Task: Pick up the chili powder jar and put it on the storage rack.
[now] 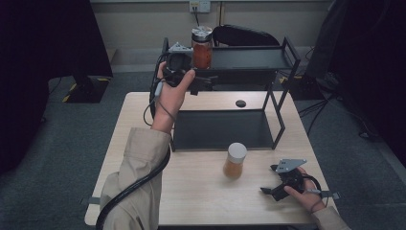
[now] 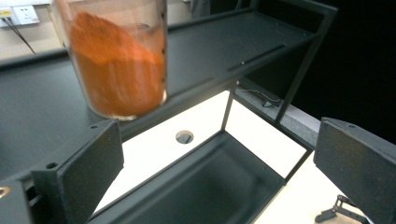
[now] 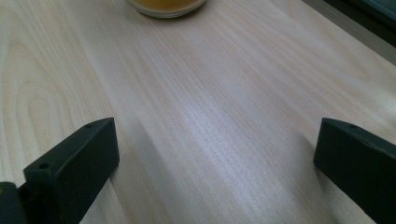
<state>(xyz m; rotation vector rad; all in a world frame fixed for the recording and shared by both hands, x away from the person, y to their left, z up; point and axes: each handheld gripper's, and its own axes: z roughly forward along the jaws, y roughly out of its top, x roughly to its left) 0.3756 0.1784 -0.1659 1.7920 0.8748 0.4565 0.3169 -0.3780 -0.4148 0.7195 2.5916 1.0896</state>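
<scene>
Nearest the high camera, a beige sleeve [image 1: 136, 187] rises from the bottom edge with a black cable trailing along it. From this view, the left gripper [image 1: 203, 82] is held up at the top shelf [image 1: 249, 58] of a black metal rack [image 1: 282, 96], just beside a jar of red-orange powder [image 1: 202, 48] standing upright on that shelf at its left end. The jar's lid is silver; no label or writing is legible on it. A second jar [image 1: 235, 160], white-capped with orange contents, stands upright on the wooden table [image 1: 201, 201] in front of the rack's lower tray. The right gripper [image 1: 268, 187] rests low over the table near its right front corner, well apart from that second jar. A wall socket [image 1: 199, 6] sits behind the rack; no markings are readable.

Left gripper view: jaws spread wide, empty. The powder jar [image 2: 119, 60] stands on the shelf ahead of the left jaw, not touched. No brand or print is visible on the glass.

Right gripper view: jaws spread wide over bare wood grain, holding nothing. The base of the second jar [image 3: 166, 5] shows at the top edge, ahead of the jaws.
</scene>
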